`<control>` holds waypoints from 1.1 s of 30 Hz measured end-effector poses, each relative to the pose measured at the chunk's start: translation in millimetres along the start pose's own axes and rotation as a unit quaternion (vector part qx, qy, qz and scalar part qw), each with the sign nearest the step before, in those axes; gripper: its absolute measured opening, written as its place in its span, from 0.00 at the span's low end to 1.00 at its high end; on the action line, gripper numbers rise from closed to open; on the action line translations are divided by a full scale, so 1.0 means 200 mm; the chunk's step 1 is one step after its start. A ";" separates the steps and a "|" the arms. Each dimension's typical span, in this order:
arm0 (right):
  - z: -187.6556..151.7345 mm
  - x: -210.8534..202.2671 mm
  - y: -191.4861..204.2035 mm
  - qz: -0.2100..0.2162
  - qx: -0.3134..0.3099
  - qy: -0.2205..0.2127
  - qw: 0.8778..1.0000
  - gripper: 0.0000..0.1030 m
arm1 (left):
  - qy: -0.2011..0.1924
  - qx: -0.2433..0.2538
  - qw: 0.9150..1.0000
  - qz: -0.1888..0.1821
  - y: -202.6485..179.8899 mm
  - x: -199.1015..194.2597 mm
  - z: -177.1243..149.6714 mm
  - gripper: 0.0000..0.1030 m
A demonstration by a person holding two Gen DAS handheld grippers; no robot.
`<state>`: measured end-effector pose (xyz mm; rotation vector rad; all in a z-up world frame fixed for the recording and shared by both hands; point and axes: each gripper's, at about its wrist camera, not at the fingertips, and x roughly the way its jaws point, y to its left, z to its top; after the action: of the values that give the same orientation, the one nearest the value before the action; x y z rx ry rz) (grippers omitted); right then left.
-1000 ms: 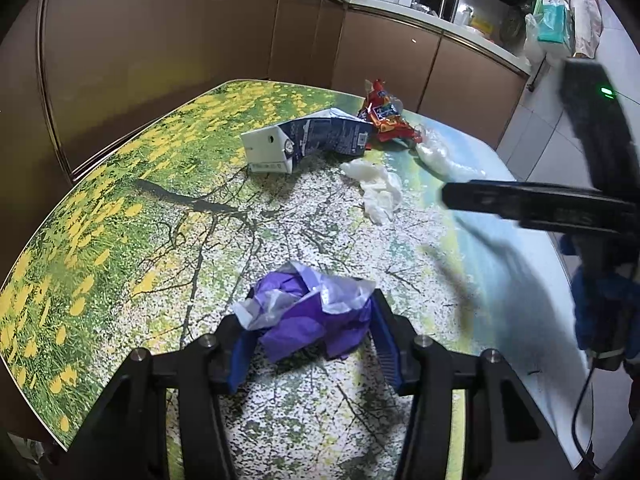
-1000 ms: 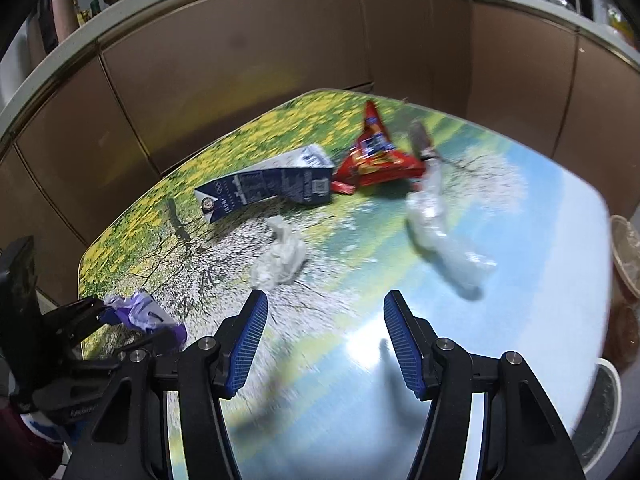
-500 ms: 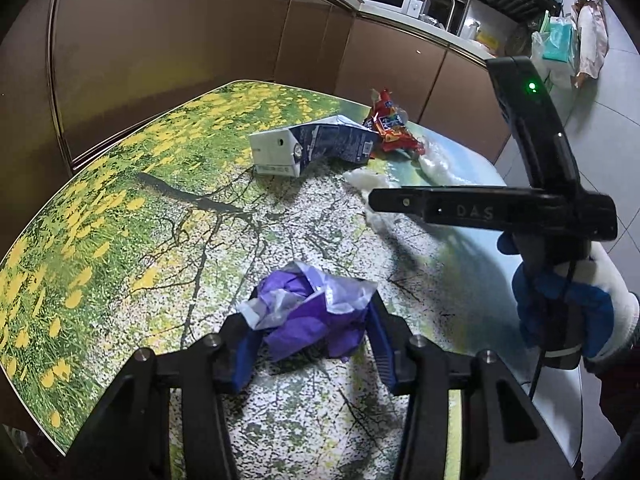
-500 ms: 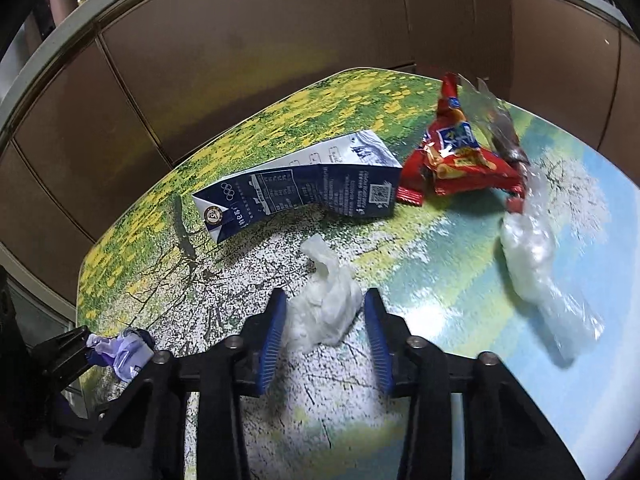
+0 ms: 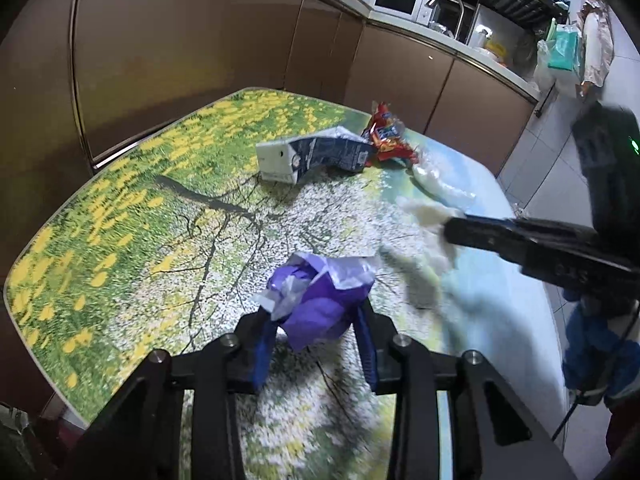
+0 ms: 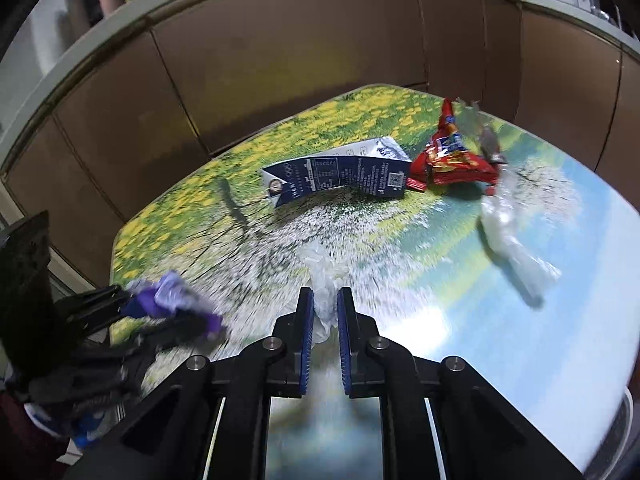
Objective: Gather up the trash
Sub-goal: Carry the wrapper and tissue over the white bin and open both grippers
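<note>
My left gripper (image 5: 316,320) has a crumpled purple wrapper (image 5: 320,300) pinched between its blue pads, held just above the flower-print table (image 5: 120,200); its jaws are closing further. My right gripper (image 6: 325,306) has its jaws closing on a crumpled white tissue (image 6: 324,280), which sticks out ahead of the narrow gap between the pads. In the left wrist view the right gripper (image 5: 452,232) reaches in from the right with the white tissue (image 5: 424,212) at its tip. The right wrist view shows the purple wrapper (image 6: 172,296) at the lower left.
Farther back on the table lie a flattened blue-and-white milk carton (image 5: 312,156), a red snack wrapper (image 5: 386,136) and a clear plastic bag (image 5: 440,188). Brown cabinets stand close behind the table. A gloved hand (image 5: 600,344) holds the right gripper.
The right gripper moved over the white tissue, closed on it and pulled it back. The left gripper squeezed the purple wrapper tighter and raised it off the table.
</note>
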<state>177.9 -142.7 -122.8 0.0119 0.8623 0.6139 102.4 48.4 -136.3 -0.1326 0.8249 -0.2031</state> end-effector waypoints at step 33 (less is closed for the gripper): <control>-1.00 -1.25 -1.26 -0.225 0.266 -0.159 0.924 0.10 | 0.052 0.268 0.945 -0.182 -1.95 0.36 0.25 0.31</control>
<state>39.5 -525.0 -141.4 0.3871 0.6602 -0.0701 136.5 -345.5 -77.2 0.2441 0.8178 -0.7813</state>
